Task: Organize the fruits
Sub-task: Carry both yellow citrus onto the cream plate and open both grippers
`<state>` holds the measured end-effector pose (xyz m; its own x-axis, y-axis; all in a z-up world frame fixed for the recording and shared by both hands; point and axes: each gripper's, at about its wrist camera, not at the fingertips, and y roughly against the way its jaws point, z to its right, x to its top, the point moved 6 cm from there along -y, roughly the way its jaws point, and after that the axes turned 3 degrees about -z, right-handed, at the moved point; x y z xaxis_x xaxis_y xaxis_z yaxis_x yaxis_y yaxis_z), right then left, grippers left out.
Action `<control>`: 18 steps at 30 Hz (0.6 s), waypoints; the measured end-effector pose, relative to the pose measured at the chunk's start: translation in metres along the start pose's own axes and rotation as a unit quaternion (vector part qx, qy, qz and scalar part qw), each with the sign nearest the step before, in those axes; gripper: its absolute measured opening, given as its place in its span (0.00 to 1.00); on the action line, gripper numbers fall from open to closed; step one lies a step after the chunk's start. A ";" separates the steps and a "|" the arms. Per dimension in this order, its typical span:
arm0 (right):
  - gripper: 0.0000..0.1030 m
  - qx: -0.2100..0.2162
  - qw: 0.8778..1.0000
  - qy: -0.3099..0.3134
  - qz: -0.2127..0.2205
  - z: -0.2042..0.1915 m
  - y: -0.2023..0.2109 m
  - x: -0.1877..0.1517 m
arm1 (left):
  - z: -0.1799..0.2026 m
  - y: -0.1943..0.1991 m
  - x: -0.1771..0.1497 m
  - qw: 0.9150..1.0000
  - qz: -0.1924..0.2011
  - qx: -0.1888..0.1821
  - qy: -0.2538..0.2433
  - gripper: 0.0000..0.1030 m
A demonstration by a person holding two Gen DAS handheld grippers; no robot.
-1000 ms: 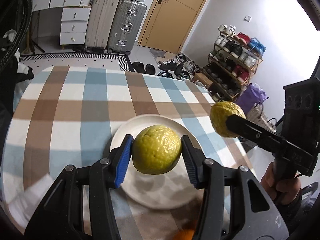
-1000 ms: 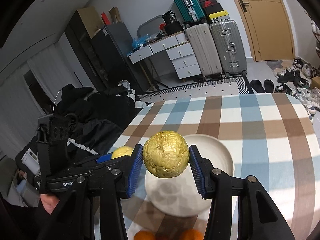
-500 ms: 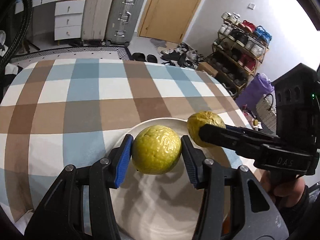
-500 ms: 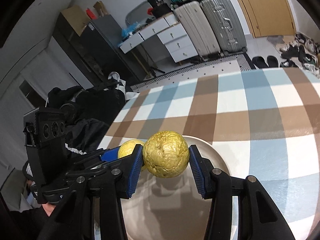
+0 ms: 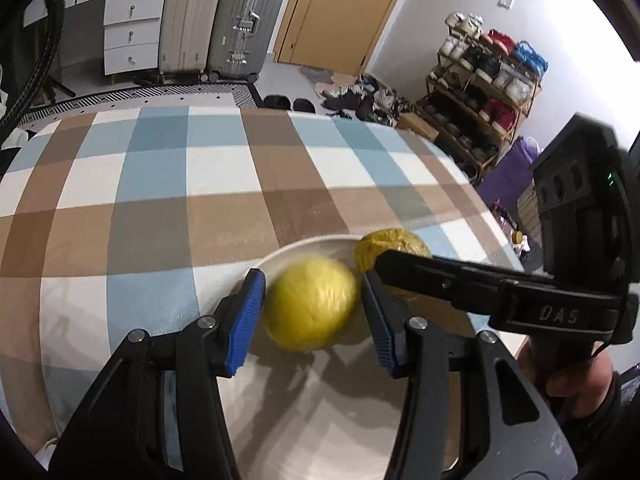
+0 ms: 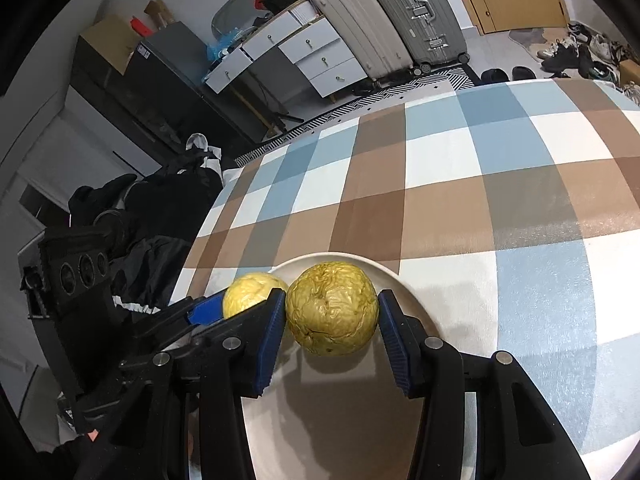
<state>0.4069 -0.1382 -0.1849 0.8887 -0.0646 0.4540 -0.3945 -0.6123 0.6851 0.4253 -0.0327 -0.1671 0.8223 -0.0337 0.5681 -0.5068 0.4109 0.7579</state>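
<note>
**Yellow fruits over a white plate**

Yellow and smooth-skinned, one round fruit (image 5: 310, 302) sits between the blue pads (image 5: 245, 320) of the left gripper (image 5: 312, 316). It is motion-blurred in the left wrist view, and thin gaps show between it and both pads, so the jaws stand slightly apart around it rather than pressing it. It hangs low over the far rim area of a white plate (image 5: 328, 420); whether it touches the plate cannot be told.

Just beside it on the right, a darker, wrinkled yellow-green fruit (image 6: 332, 308) lies between the fingers of the right gripper (image 6: 332, 330). Its left side meets the left pad (image 6: 272, 336), while a narrow gap shows at the right pad, so the jaws look barely parted around it. Its underside appears to rest on the plate (image 6: 404, 284), with a shadow directly beneath.

In the right wrist view the smoother fruit (image 6: 252, 292) peeks out behind the left finger, close to the wrinkled one; contact between them cannot be told.

The plate stands on a tablecloth (image 5: 168, 208) checked in blue, brown and white. Beyond the table edge stand two suitcases (image 5: 224, 20), a white drawer unit (image 5: 132, 32) and a shoe rack (image 5: 484, 92).
</note>
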 end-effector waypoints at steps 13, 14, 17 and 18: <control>0.50 0.004 0.999 -0.009 0.041 -0.005 0.036 -0.002 | -0.004 0.047 -0.003 0.999 0.027 0.045 0.007 0.78; 0.51 0.003 0.999 -0.008 0.048 -0.006 0.042 -0.005 | -0.002 0.057 -0.004 0.998 0.035 0.051 0.004 0.79; 0.63 -0.005 0.997 0.012 0.072 -0.016 0.071 -0.019 | 0.003 0.086 -0.010 0.996 0.058 0.068 0.004 0.83; 0.70 -0.013 0.996 0.025 0.087 -0.021 0.083 -0.025 | 0.005 0.094 -0.013 0.995 0.065 0.073 0.004 0.85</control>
<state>0.3472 -0.1713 -0.1273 0.7937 -0.1280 0.5946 -0.5478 -0.5754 0.6073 0.3652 0.0020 -0.1015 0.7494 0.0188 0.6618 -0.6402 0.2753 0.7171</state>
